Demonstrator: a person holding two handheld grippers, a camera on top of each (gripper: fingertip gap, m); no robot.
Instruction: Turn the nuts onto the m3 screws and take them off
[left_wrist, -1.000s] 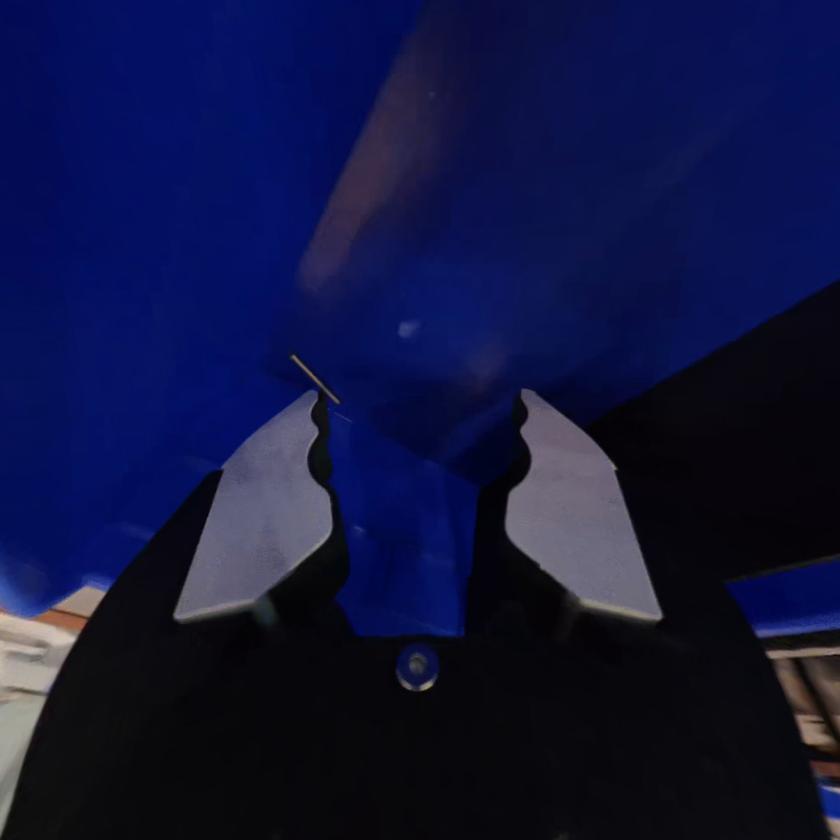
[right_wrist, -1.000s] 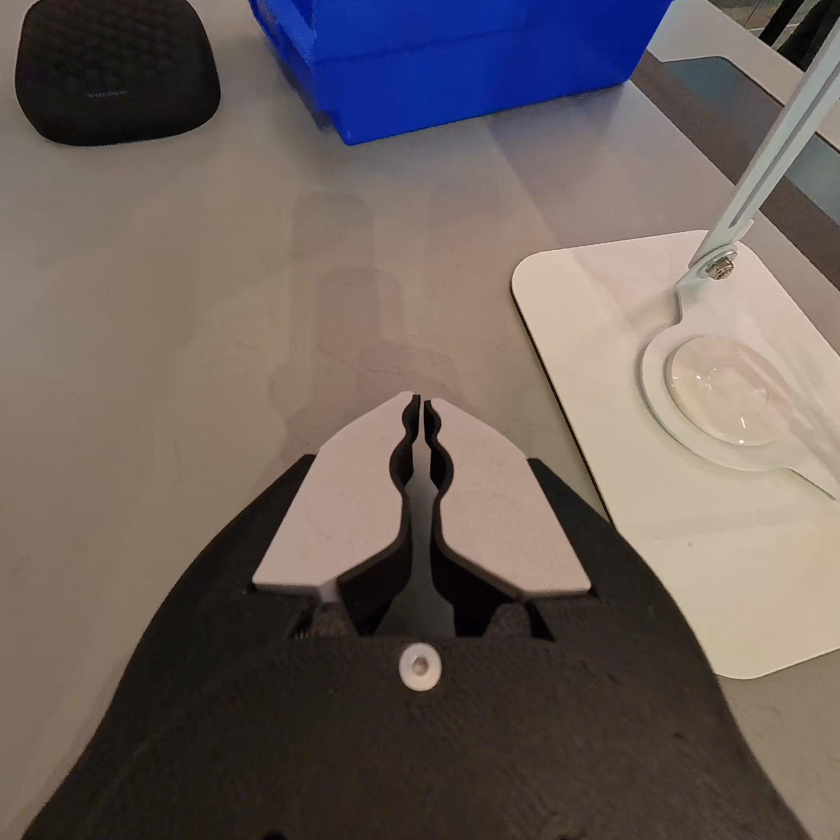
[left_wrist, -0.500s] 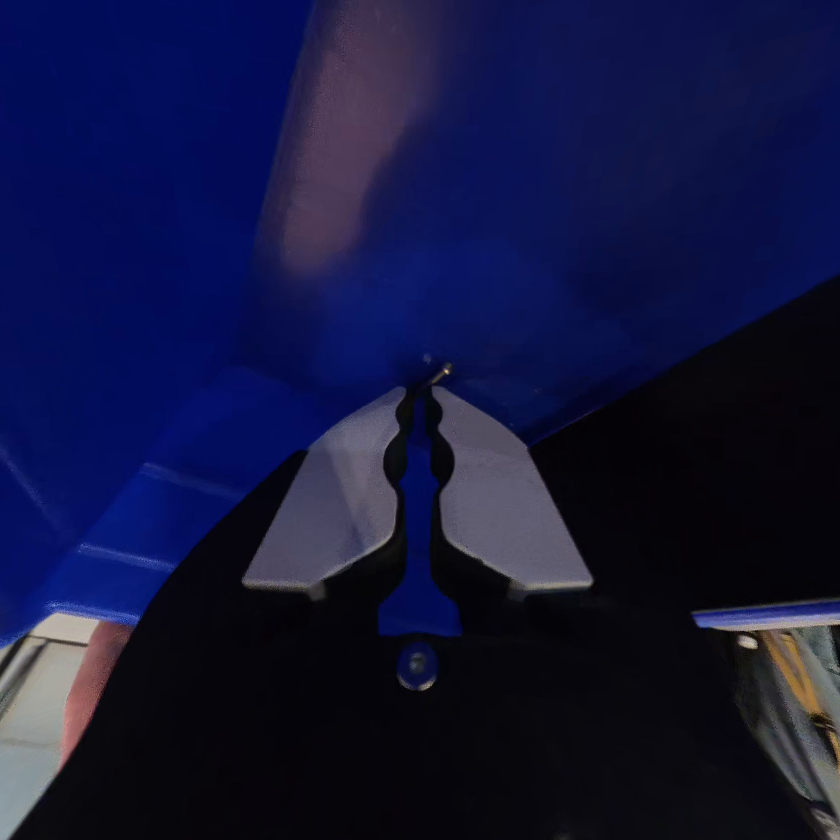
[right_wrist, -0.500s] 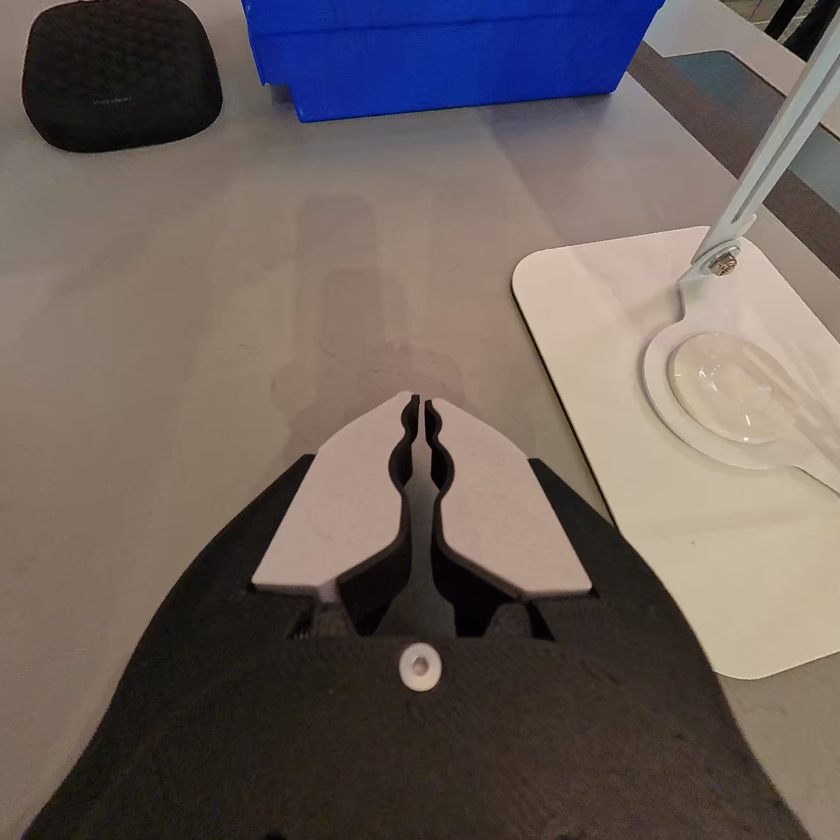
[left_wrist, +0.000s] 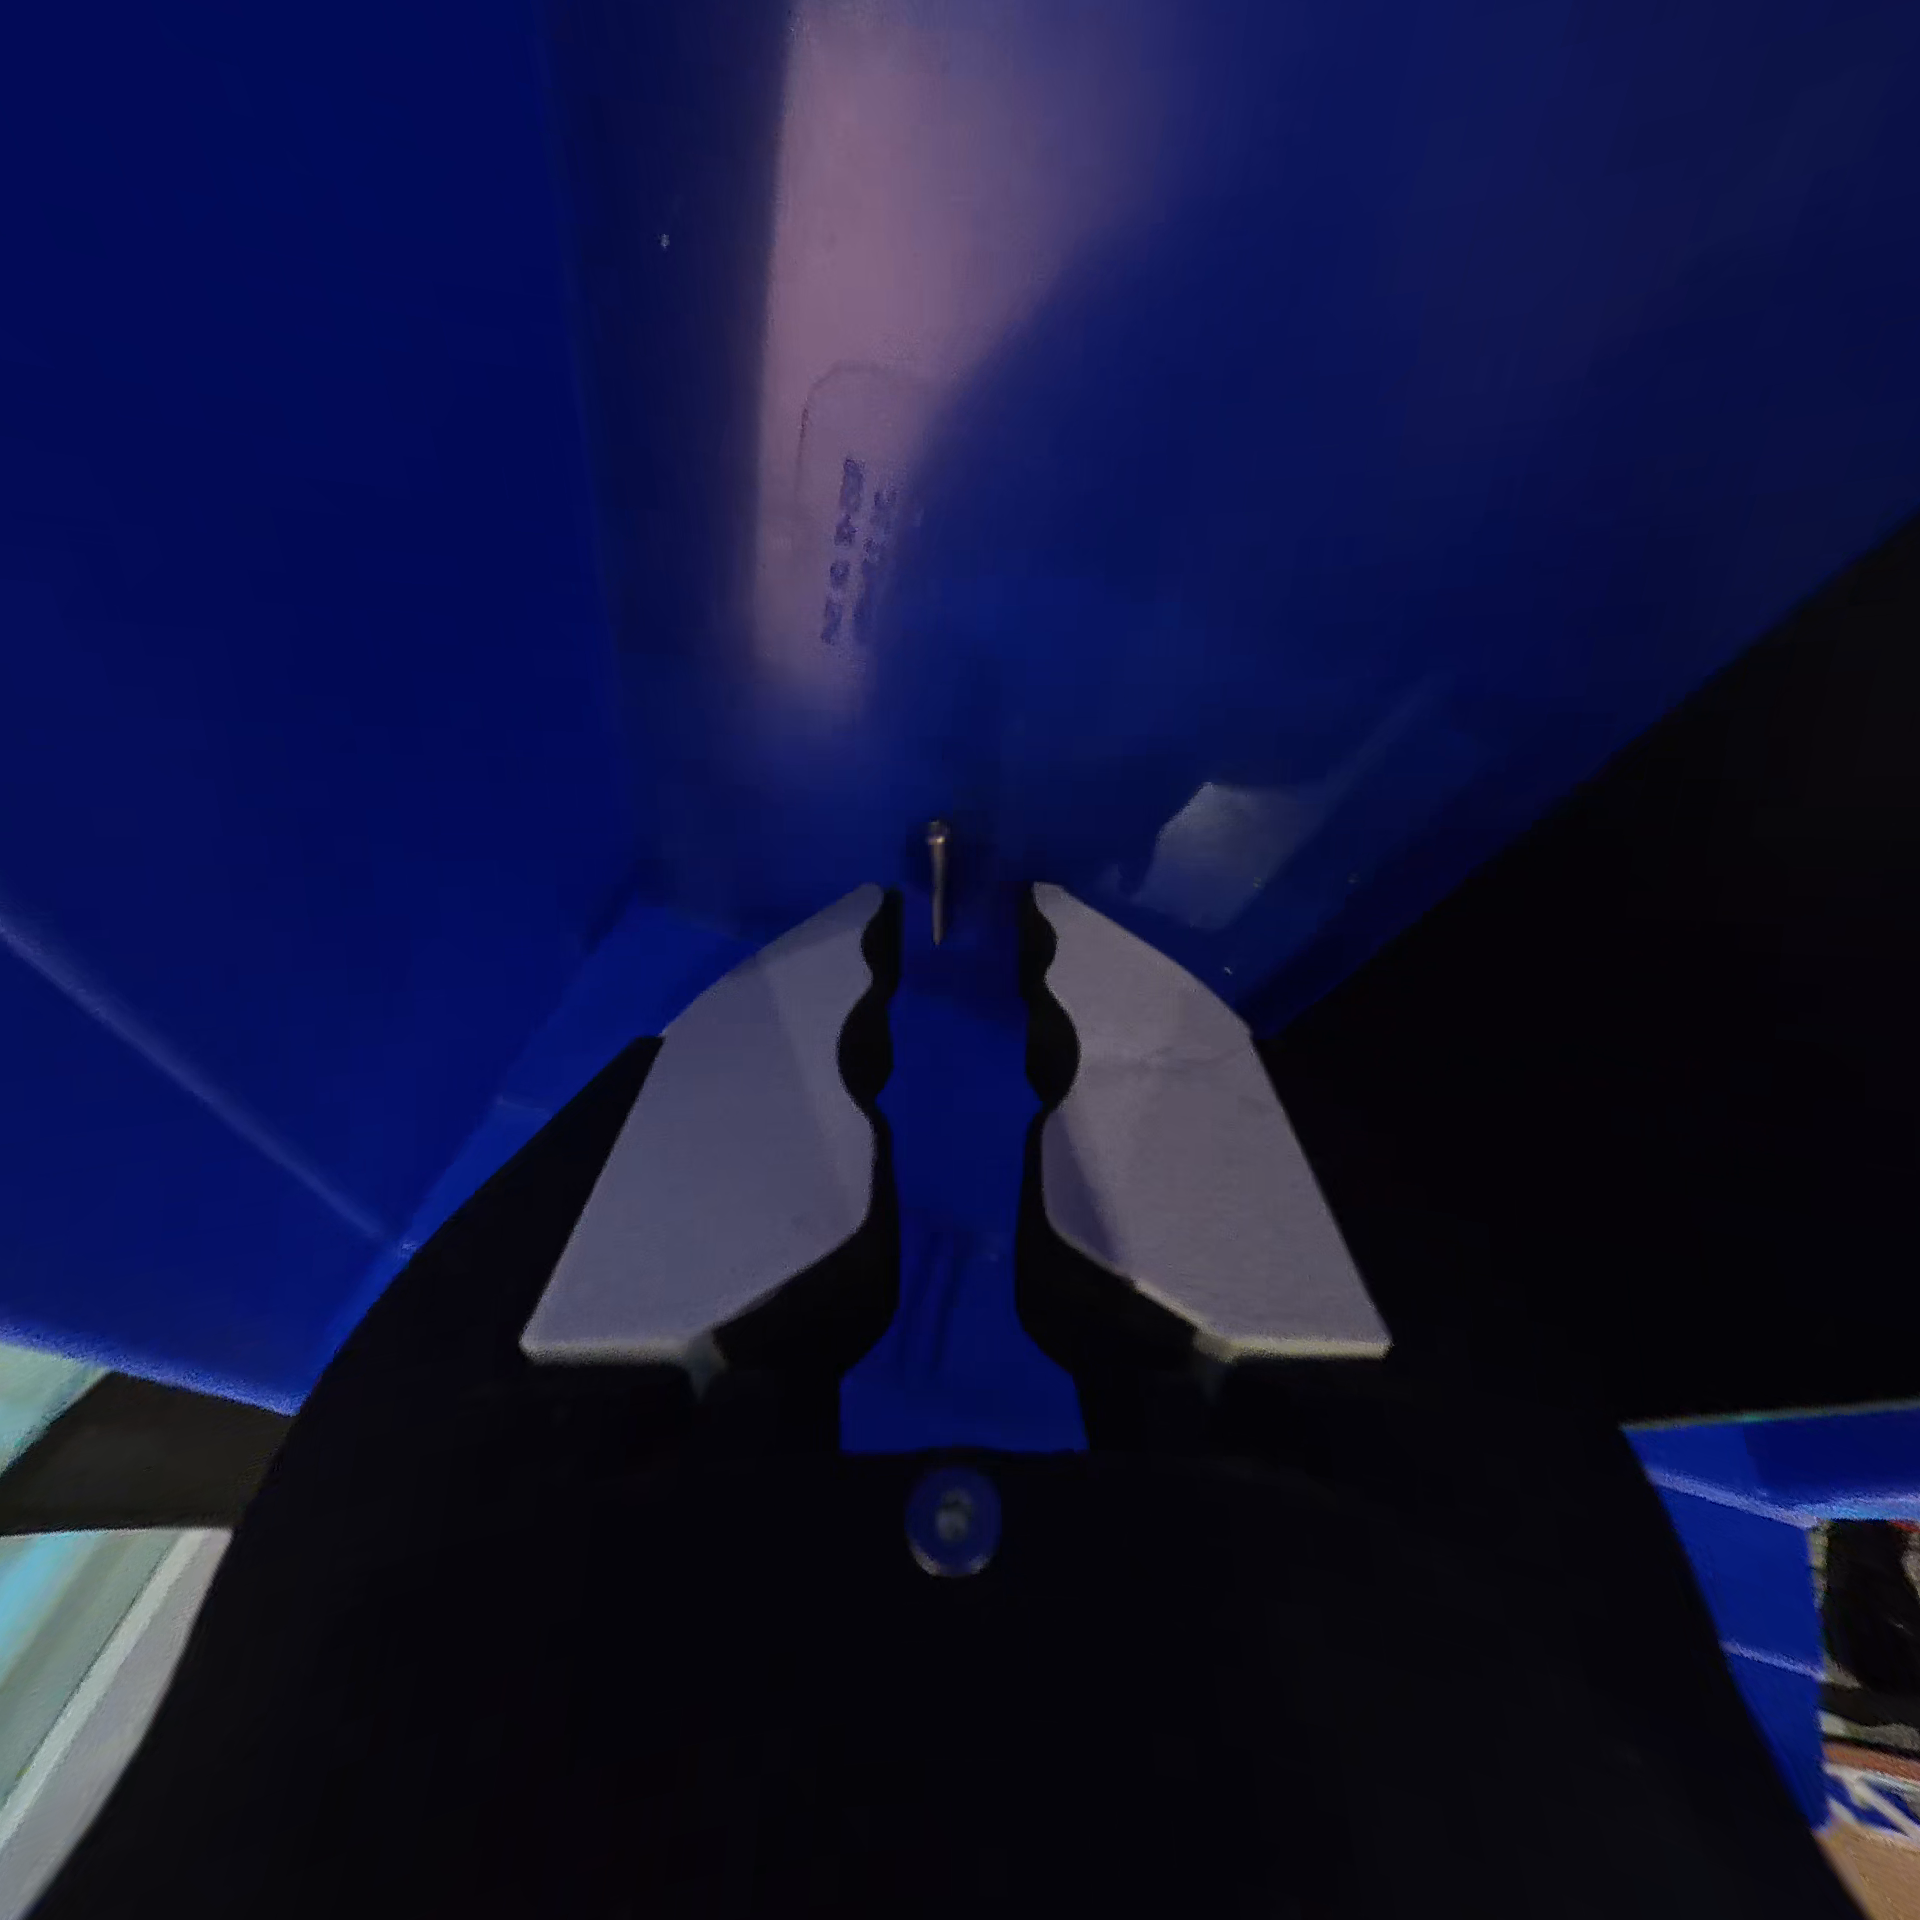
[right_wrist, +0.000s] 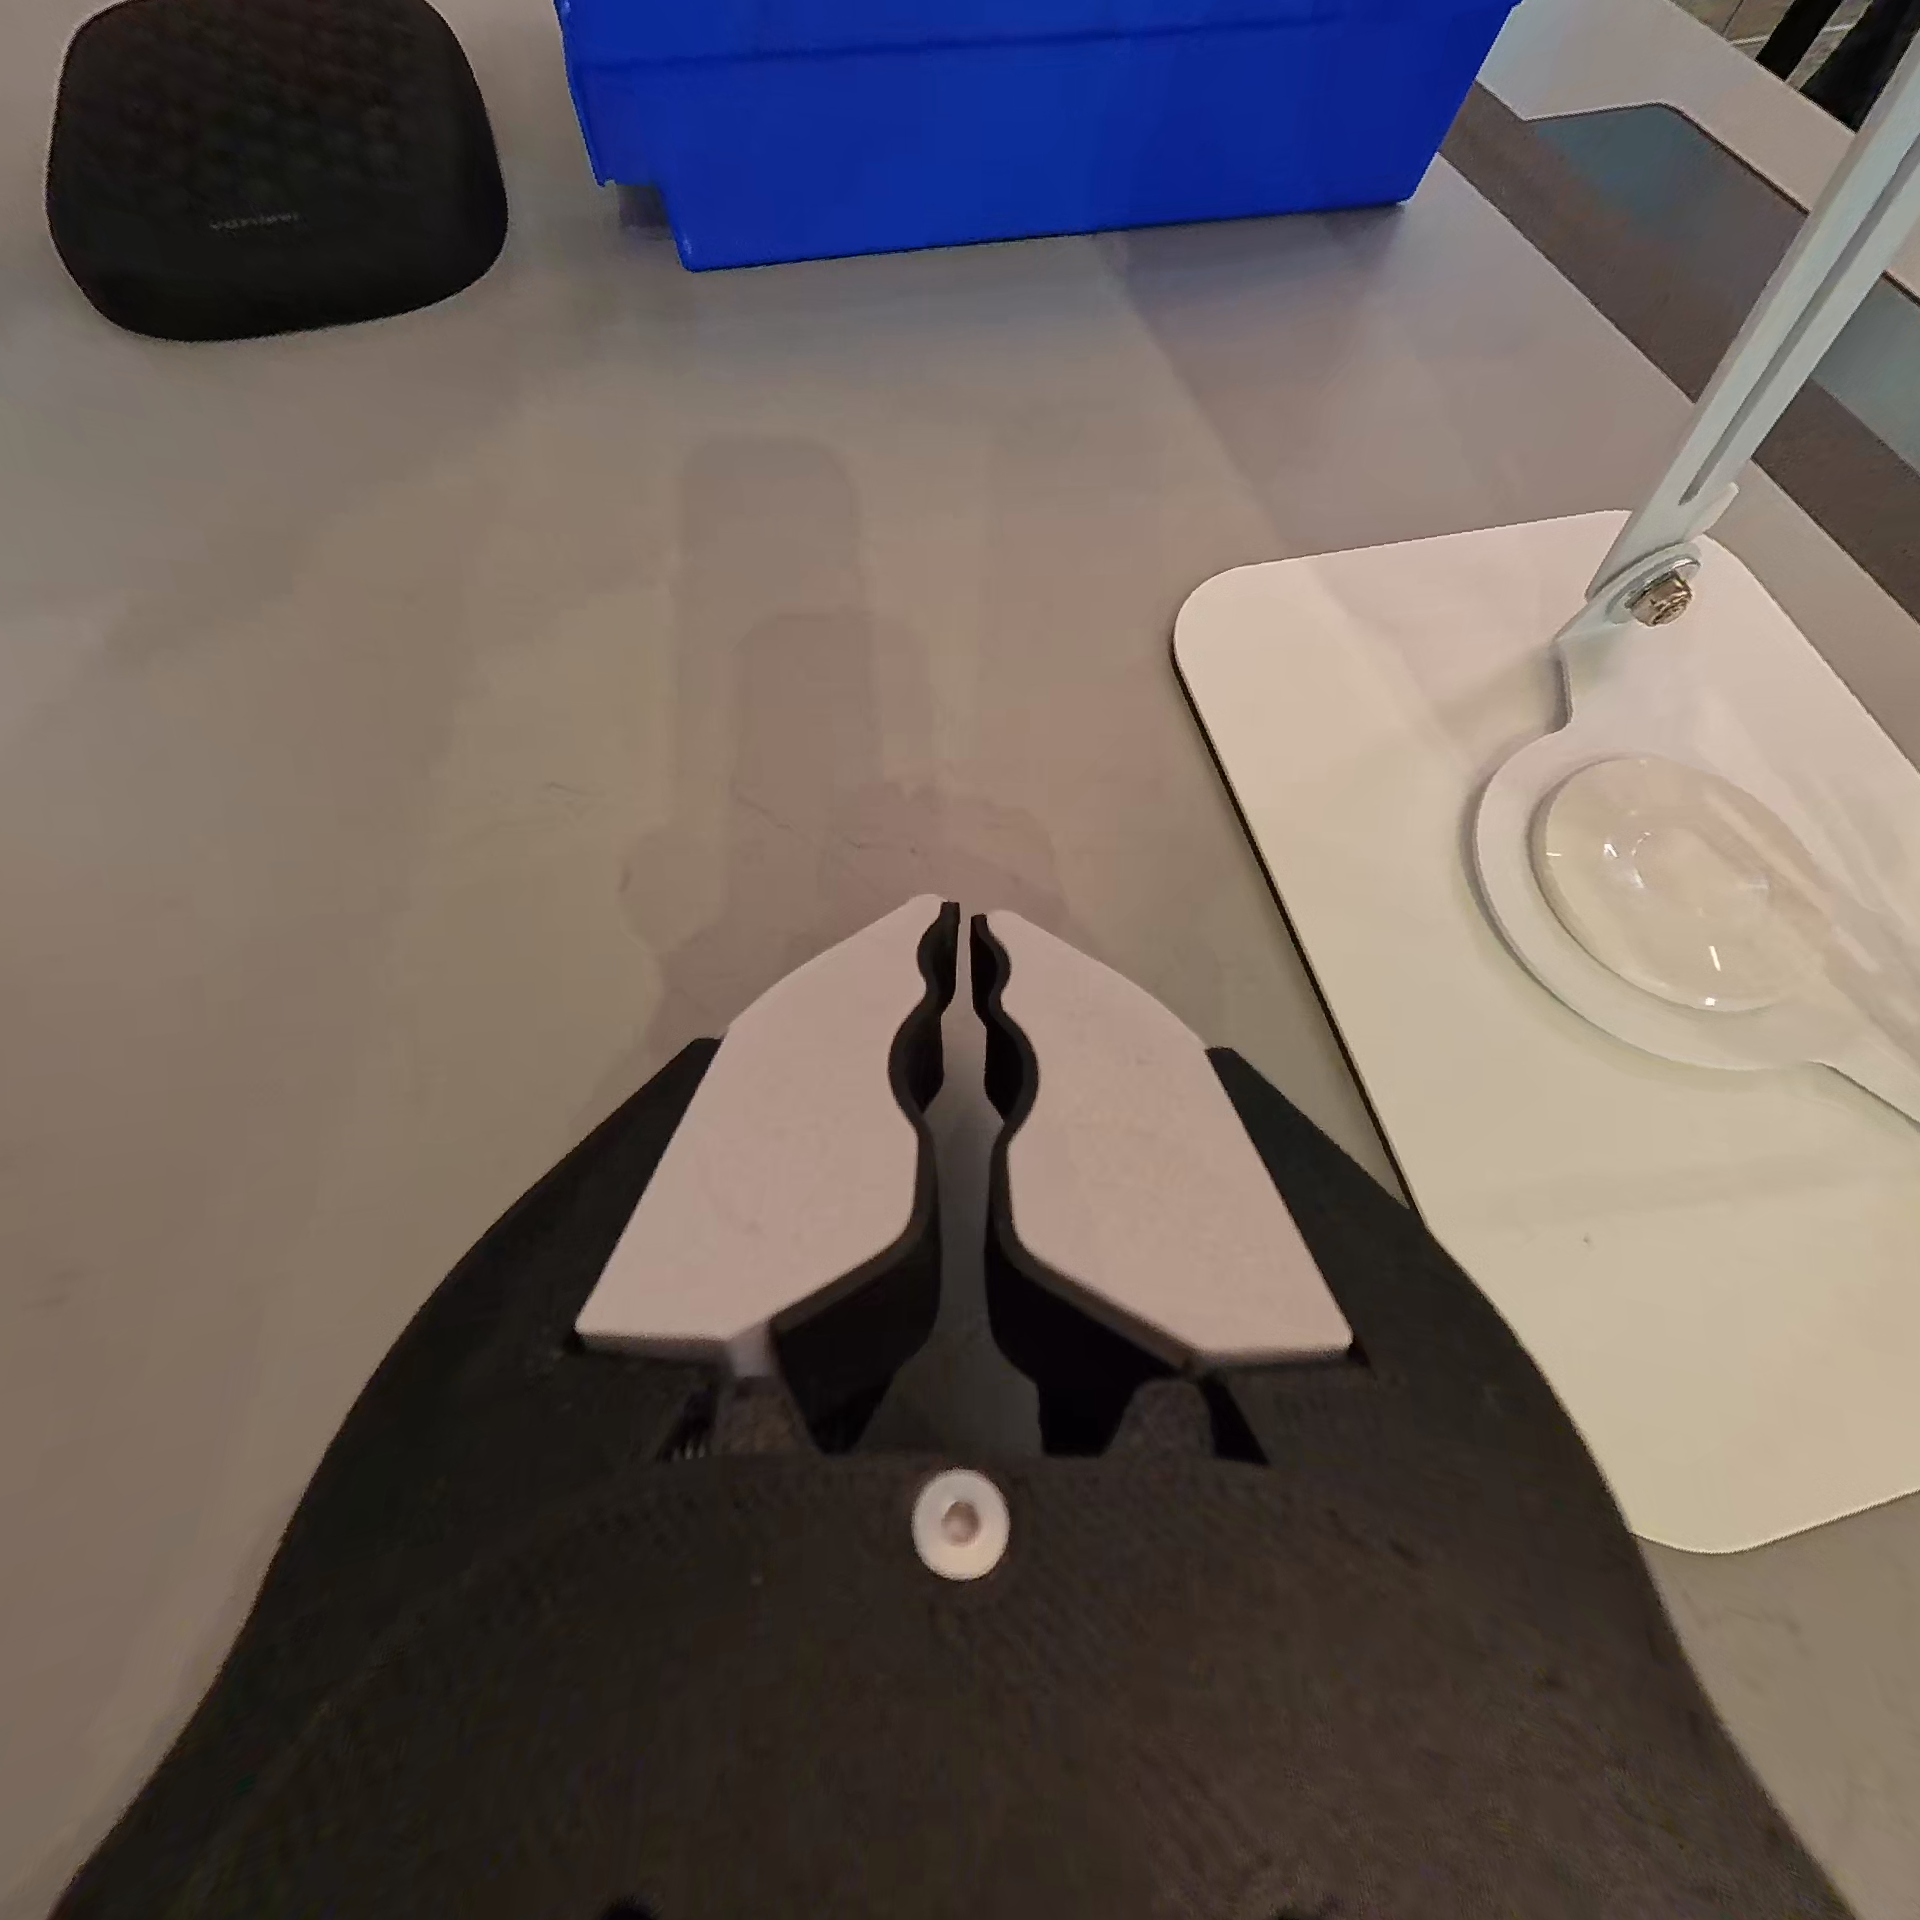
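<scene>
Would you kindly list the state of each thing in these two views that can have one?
Left gripper: open, inside the blue bin, holding nothing.
Small metal pin: lying on the bin floor between the fingertips, touching neither pad.
Right gripper: shut, nothing in it, over the grey table.
Magnifier lens: lowered onto its white base.
Black pad: flat on the table.

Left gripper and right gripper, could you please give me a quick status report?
Left gripper open inside blue bin, small metal pin loose between its tips. Right gripper shut, empty, over grey table. White lamp base beside it.
</scene>
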